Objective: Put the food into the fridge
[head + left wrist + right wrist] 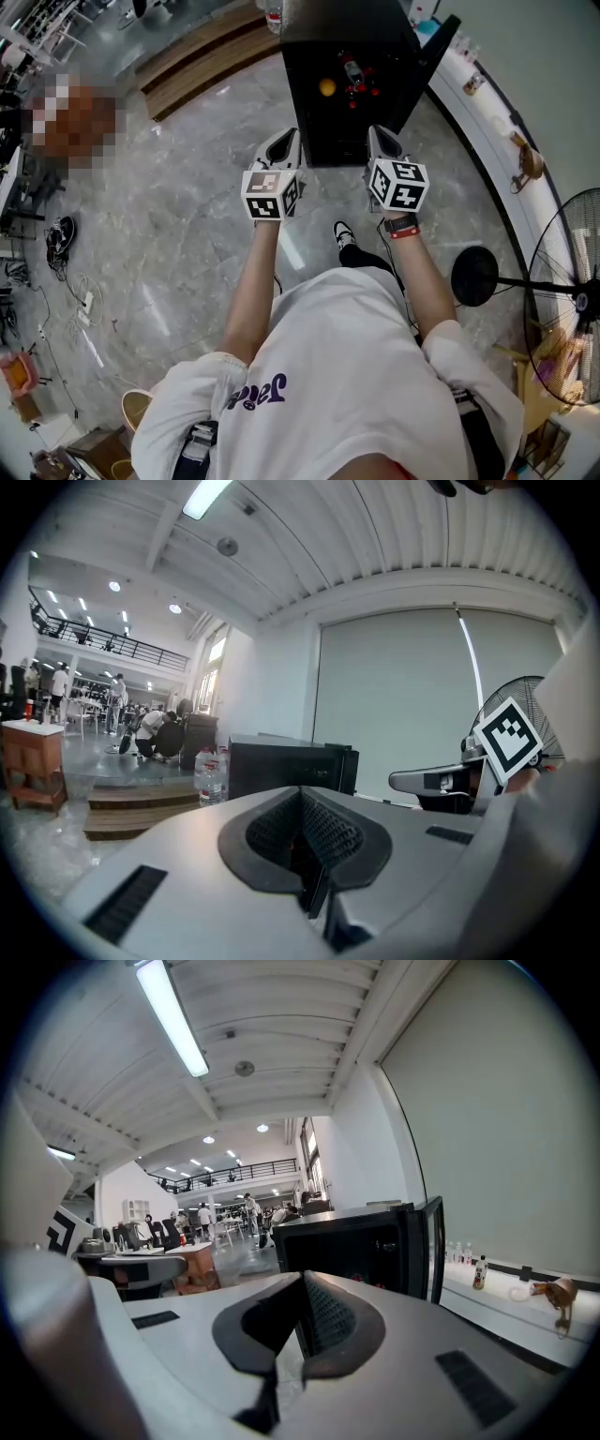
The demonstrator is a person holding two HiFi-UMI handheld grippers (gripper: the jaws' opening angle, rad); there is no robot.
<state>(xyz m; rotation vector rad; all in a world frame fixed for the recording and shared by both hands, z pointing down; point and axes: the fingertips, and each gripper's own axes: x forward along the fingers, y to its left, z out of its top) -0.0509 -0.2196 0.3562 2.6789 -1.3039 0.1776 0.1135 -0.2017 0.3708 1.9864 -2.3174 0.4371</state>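
Head view, fridge: The small black fridge [347,112] stands on the floor in front of the person. Its door [437,49] swings out to the right, so the inside shows.
Head view, food: A round orange food [326,87] and some red food [357,86] sit inside the fridge. This part of the job looks done.
Head view, tongs: The left gripper [285,142] and the right gripper [380,141] are held side by side, just short of the fridge. They are near each other but not touching. Neither one carries food.
Left gripper view, tongs: The left gripper [305,846] has its two jaws pressed together with nothing between them. It points level at the fridge [281,766]. Water bottles [210,773] stand beside the fridge.
Right gripper view, tongs: The right gripper [302,1321] has its jaws together too, and they hold nothing. The fridge [347,1252] is right ahead with its door [435,1246] wide open.
Why held this way: My guess is that both hands are empty and free, maybe to push the door shut.
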